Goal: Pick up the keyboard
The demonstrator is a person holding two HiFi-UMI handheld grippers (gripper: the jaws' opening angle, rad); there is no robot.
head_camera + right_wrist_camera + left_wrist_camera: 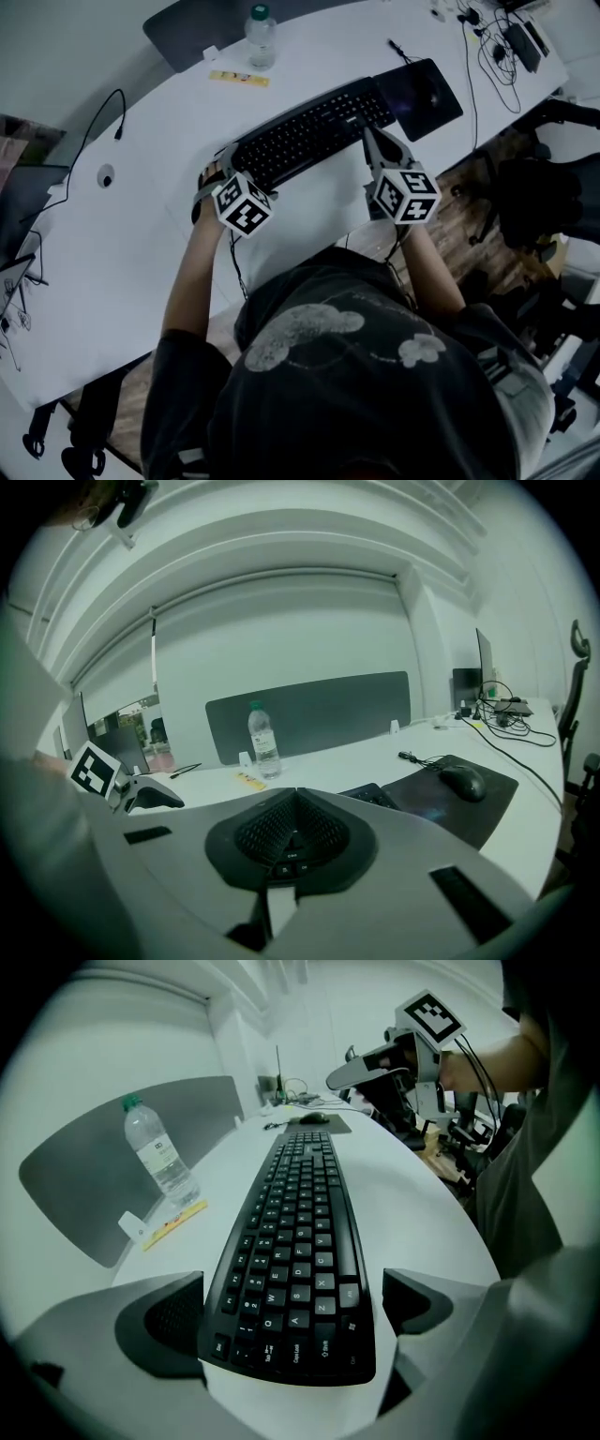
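Currently the left gripper (pixel 295 1305), jaws wide open, straddles the keyboard (pixel 298 1222) end, while the right gripper (pixel 292 841) has its jaws closed and empty; gripped at one end only, the keyboard could tilt and slip.

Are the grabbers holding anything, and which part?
Nothing is held. The left gripper is open around the keyboard end, not pressing it; the right gripper is shut and empty.

Desk (pixel 112 253): white, long, with a curved edge.
Panel (pixel 309 710): grey divider standing along the desk's far side.
Wall (pixel 281 630): plain white behind the panel.
Floor (pixel 461 187): wood planks beside the desk.
Chair (pixel 536 202): dark office chair on that floor.
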